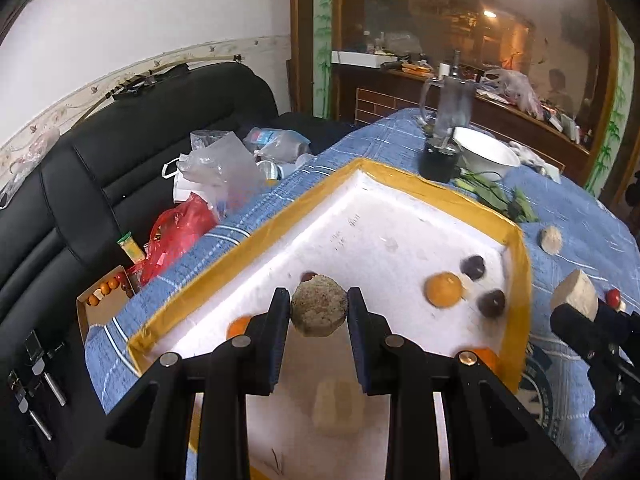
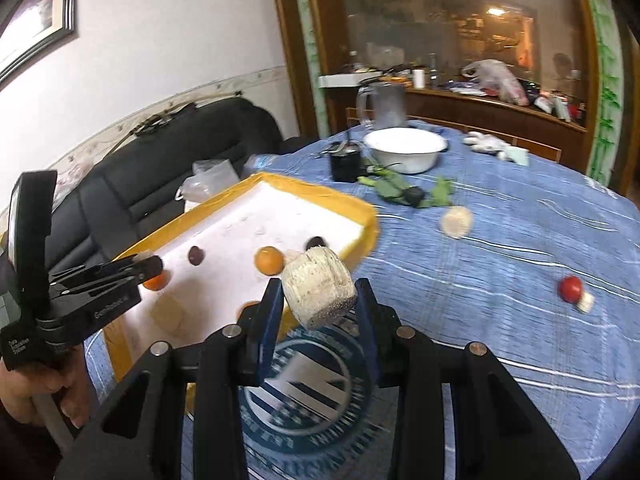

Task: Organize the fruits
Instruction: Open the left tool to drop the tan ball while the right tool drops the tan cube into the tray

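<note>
While we look through the left wrist camera, our left gripper (image 1: pixel 319 312) is closed narrow on a round, rough beige-brown cake-like piece (image 1: pixel 319 311), pinched at its two sides. It hangs over the near part of the white foam tray with the yellow taped rim (image 1: pixel 404 186). The tray floor lies directly below and ahead of the fingers, so we judge that lowering is enough for this piece. An orange round fruit (image 1: pixel 443 290) and two dark purple round fruits (image 1: pixel 472 267) already lie inside, near the right wall. At the right edge the right gripper (image 1: pixel 576 300) holds a pale cut block (image 1: pixel 575 293).

From the right wrist camera, the right gripper (image 2: pixel 319 294) clamps this pale, porous cylinder-shaped block, tilted, its flat face toward the tray. It hangs above the blue striped tablecloth on the table (image 2: pixel 500 264), just outside the tray's near corner; the tray lies ahead and to the left. One pale disc (image 2: pixel 456 222) and a small red tomato-like fruit (image 2: pixel 570 288) wait on the cloth at the right.
</note>
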Available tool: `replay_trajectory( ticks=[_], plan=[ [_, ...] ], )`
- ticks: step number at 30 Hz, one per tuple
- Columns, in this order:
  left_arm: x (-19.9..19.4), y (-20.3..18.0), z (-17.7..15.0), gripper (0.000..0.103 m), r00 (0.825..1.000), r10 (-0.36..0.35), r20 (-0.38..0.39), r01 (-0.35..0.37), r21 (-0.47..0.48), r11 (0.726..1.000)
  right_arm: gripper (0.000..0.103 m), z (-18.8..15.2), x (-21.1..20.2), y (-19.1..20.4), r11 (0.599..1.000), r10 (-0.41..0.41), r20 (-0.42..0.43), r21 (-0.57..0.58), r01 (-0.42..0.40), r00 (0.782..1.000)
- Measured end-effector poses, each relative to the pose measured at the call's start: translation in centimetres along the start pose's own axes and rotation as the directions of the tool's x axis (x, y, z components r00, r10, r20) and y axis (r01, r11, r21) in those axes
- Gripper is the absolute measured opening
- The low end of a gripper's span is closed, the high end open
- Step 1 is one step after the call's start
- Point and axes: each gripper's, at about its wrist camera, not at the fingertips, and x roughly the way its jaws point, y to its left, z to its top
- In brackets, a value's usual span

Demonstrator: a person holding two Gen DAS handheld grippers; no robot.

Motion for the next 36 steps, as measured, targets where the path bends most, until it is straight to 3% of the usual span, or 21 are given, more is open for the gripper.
replay_trajectory(
  ticks=[9,24,36],
  plan=[
    [1.7,1.5,0.3,0.028,0.998,0.011,-0.061,-0.013,-0.025,1.0,0.038,2.1,3.9,2.3,0.998,0.037,-0.039,-0.05,-0.039,0.999],
    [3.4,0.6,0.6,0.028,0.994,-0.005,-0.109,0.006,0.008,1.0,0.038,5.9,12.4,2.0,0.998,0.033,-0.124,-0.057,-0.041,0.992],
    [3.4,0.5,0.5,0.028,0.993,-0.003,-0.114,0.004,0.013,1.0,0.038,6.5,13.8,1.8,0.998,0.037,-0.131,-0.04,-0.043,0.991]
  ],
)
